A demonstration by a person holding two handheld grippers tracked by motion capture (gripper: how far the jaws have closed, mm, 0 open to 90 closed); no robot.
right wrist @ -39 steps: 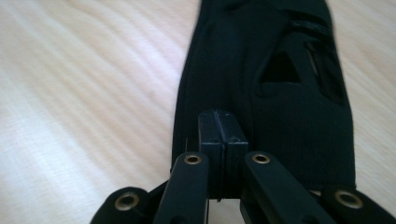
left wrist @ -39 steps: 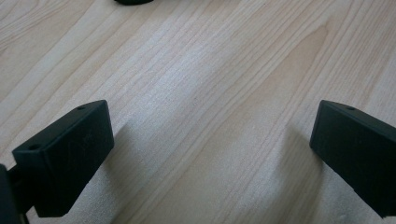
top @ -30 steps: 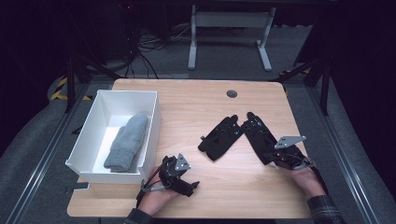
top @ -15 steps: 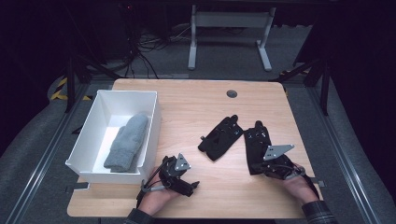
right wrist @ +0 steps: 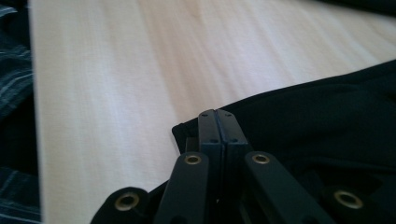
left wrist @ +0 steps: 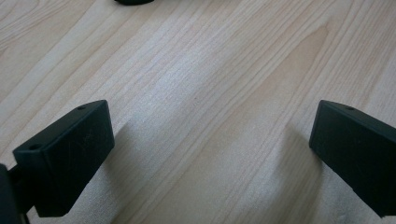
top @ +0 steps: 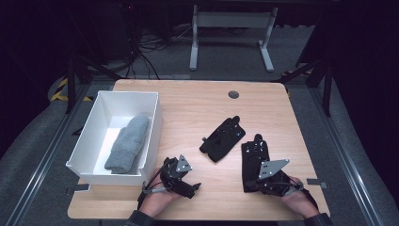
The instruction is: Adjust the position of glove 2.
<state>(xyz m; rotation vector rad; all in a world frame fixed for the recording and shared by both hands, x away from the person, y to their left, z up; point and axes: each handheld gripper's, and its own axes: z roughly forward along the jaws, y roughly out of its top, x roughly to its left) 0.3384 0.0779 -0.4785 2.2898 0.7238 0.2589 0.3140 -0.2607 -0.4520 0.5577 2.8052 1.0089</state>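
R gripper (top: 248, 184) jaws pinched together at near cuff of black glove (top: 254, 157), prob gripping its edge. L gripper (top: 192, 187) jaws wide, empty. 2nd glove (top: 222, 138) just beside. Next, I'd guess: lift, carry to white bin (top: 89, 136) w/ grey mitten (top: 127, 143).

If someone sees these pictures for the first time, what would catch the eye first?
Probably the two black gloves on the pale wooden table: one glove lies near the middle, the other glove to its right, its near edge at the closed right claw. Next, the white box at the left, with a grey mitten inside.
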